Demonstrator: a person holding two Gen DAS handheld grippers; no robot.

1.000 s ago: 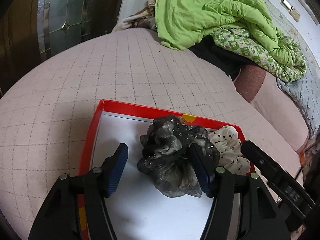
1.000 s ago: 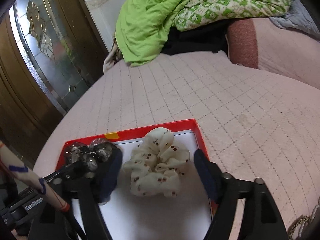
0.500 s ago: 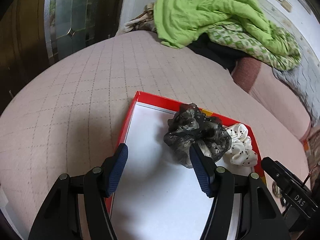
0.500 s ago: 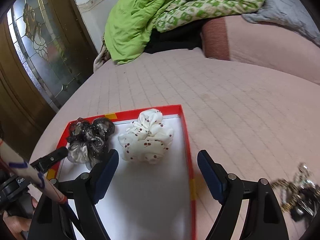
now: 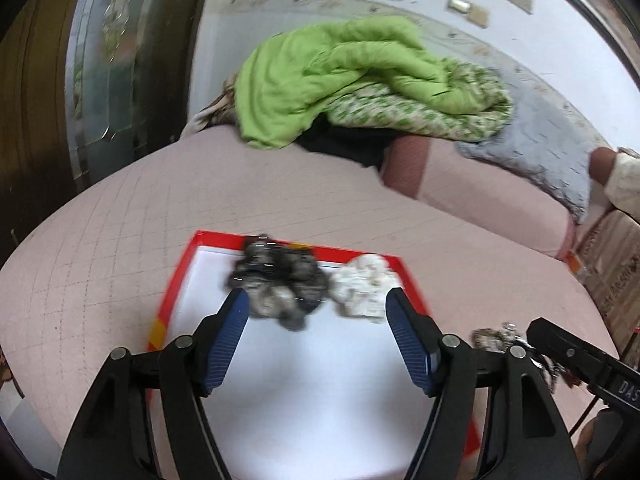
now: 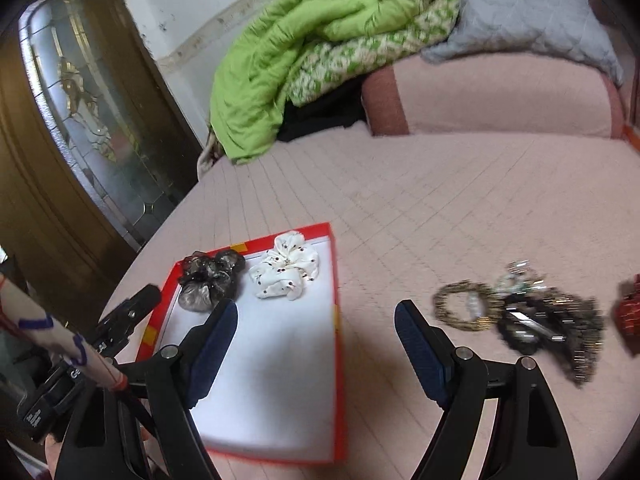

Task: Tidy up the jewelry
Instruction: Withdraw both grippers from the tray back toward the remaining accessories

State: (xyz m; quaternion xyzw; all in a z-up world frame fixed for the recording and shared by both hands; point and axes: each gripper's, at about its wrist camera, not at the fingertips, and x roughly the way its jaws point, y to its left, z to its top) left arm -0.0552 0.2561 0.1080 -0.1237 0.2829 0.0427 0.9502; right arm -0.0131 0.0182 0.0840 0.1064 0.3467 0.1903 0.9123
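Holding both tongs wide and empty, we see the left tongs just opening further; right tongs likewise gaping; scrunchies lie in the red tray (jewelry pile beside, on the bed).

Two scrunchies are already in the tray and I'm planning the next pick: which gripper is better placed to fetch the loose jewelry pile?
Likely the right gripper: open, with the jewelry pile just beyond its right finger. The left gripper faces the red tray.
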